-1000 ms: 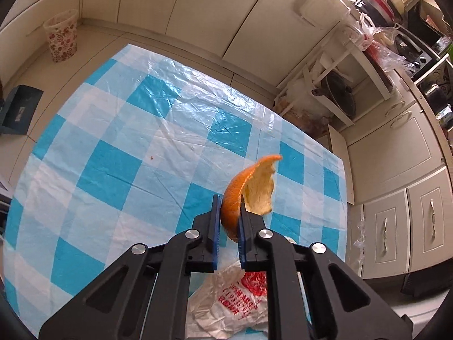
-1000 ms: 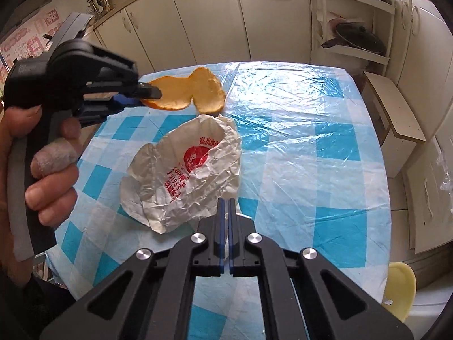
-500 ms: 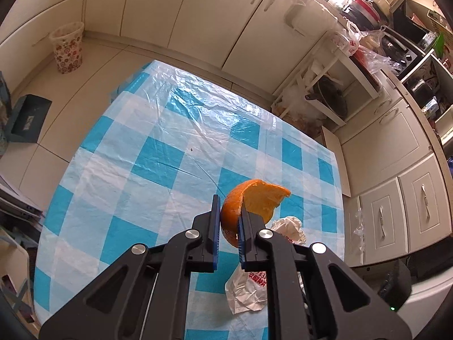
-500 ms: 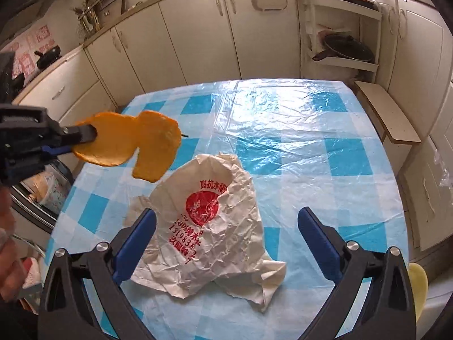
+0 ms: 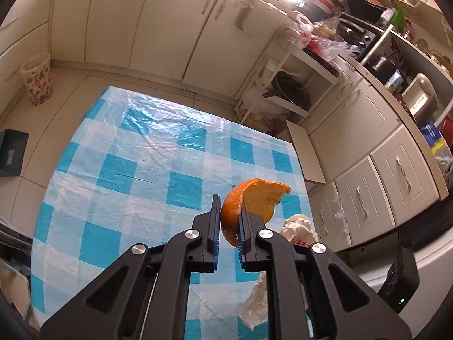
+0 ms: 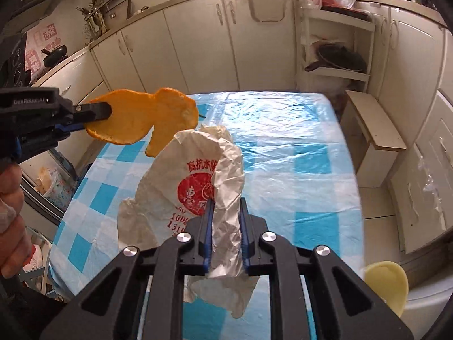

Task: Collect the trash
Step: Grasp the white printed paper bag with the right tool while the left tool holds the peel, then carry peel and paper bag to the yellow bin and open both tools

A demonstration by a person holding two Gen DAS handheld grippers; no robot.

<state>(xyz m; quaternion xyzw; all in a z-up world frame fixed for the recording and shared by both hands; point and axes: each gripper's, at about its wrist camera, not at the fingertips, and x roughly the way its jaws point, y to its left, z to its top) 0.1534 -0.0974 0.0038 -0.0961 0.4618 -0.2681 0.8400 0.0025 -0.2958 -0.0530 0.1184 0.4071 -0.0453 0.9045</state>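
A: Start close in. Your right gripper has just been closing, and its jaws are now pinched on a fold of the wrapper, that crumpled white paper with the red print. The paper hangs lifted, its lower flap dangling under the fingers.

B: And my left?

A: Your left gripper is clamped on the peel, which is up off the table. In the right view the peel sits just above and beside the wrapper's top edge.

B: So both bits of trash are off the cloth. What can go wrong?

A: Three things, I judge. You only have a thin fold of crinkled paper; a quick swing could let it slide out of the pads. The peel is held by one end, with most of it sticking out past the jaws, so a jolt could tear or twist it free. And the two pieces hang so near each other that crossing your hands could knock one loose.

B: Where would I drop them?

A: Farthest off, a patterned bin stands on the floor by the cabinets, well apart from the table. It's a long carry, so keep both grips firm.
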